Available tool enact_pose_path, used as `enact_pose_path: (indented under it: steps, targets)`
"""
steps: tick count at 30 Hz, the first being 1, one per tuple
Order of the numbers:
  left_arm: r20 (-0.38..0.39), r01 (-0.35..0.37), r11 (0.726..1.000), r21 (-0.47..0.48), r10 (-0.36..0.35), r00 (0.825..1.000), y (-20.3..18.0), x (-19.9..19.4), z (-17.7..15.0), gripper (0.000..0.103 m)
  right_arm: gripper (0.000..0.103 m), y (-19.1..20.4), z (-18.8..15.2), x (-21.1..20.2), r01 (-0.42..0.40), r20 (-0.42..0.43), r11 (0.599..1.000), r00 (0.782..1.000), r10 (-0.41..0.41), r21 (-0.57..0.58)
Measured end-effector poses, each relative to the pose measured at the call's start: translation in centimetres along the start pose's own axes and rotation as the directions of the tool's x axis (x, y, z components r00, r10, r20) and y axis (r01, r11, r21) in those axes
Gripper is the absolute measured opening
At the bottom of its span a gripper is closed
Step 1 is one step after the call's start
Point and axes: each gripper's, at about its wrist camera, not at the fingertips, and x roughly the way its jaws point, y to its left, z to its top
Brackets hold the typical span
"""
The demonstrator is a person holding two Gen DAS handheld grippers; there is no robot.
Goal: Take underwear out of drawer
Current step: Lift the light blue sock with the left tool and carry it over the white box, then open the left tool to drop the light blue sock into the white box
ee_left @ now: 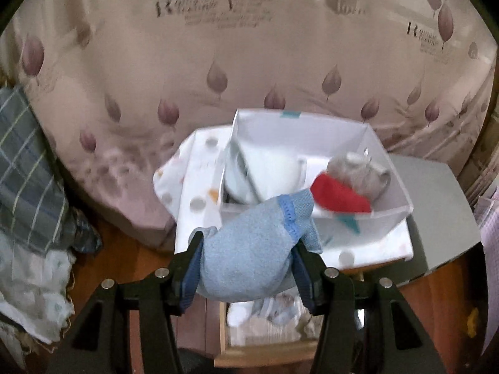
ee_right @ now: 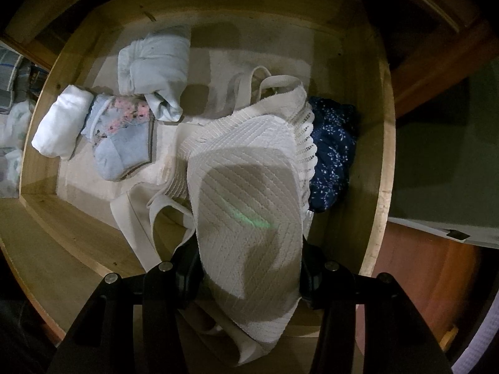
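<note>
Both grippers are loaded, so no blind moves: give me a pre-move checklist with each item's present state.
1. Left gripper shut on the light blue garment: ok.
2. Right gripper shut on the white ribbed garment: ok.
3. Blue garment out of the wooden drawer: ok.
4. White garment's straps clear of the drawer: not ok, they trail inside.
5. Room in the white box: ok.
6. Navy floral item untangled from the white garment: cannot tell.

My left wrist camera looked forward and down, from well above, over white storage box [ee_left: 324,143] toward bed cover [ee_left: 249,62]. My right wrist camera faced straight down, close, into wooden drawer [ee_right: 377,143]. Shared: drawer only, at bottom edge of left view.
</note>
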Motion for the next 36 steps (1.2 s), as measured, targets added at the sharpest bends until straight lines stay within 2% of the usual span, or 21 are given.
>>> enact_pose_path:
  steps: [4, 11, 16, 26, 36]
  targets:
    - [0.025, -0.003, 0.999, 0.034, 0.002, 1.000, -1.4, 0.5, 3.2, 0.053, 0.047, -0.2, 0.0, 0.0, -0.003, 0.001, 1.000, 1.000, 0.003, 0.000]
    - [0.014, 0.009, 0.998, 0.063, -0.010, 1.000, -3.2, 4.0, 6.3, 0.053, 0.047, -0.2, 0.0, 0.0, -0.003, 0.001, 1.000, 1.000, 0.003, -0.001]
    - [-0.054, 0.005, 0.996, 0.090, 0.000, 0.999, -4.0, 8.2, 6.5, 0.053, 0.047, -0.2, 0.0, 0.0, -0.003, 0.001, 1.000, 1.000, 0.003, 0.000]
    - [-0.159, 0.000, 0.999, 0.039, 0.006, 0.987, -3.0, 16.1, 5.1, 0.054, 0.047, -0.3, 0.1, 0.0, -0.004, 0.000, 1.000, 1.000, 0.004, -0.001]
    - [-0.164, -0.014, 0.999, 0.032, 0.019, 0.986, -3.2, 17.4, 5.2, 0.057, 0.047, -0.3, 0.1, 0.0, -0.004, 0.000, 1.000, 1.000, 0.004, -0.001]
